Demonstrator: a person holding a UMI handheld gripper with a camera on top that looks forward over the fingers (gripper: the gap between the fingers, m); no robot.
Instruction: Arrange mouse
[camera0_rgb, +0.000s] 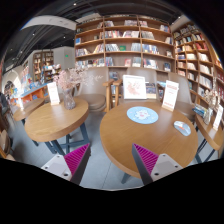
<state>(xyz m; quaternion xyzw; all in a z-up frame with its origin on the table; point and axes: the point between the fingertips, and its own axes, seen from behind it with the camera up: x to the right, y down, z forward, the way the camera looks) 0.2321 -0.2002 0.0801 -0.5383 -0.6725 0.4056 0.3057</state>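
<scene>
- The gripper (112, 160) is held high above the floor, looking out over a room lined with bookshelves (125, 45).
- Its jaws stand open, with a wide gap between the two magenta pads (146, 158); nothing is held between them, only grey floor shows in the gap.
- A round wooden table (150, 135) lies ahead of the right finger and beyond it.
- On this table rests a round pale-blue mat (142, 115), with something small and pale lying on it; what it is cannot be told.
- The mouse (182, 127), a small whitish object, lies on the same table, to the right of the mat and apart from it, near the table's right rim.
- The mouse is well apart from the jaws, beyond the right finger.
- An upright sign card (170, 94) stands at the far side of this table, behind the mouse.
- A second round wooden table (55, 120) stands beyond the left finger, separated from the first one by a strip of floor.
- On the second table stand a vase with a plant (69, 92) and another upright card (53, 93).
- Chairs stand between the tables and the shelves.
</scene>
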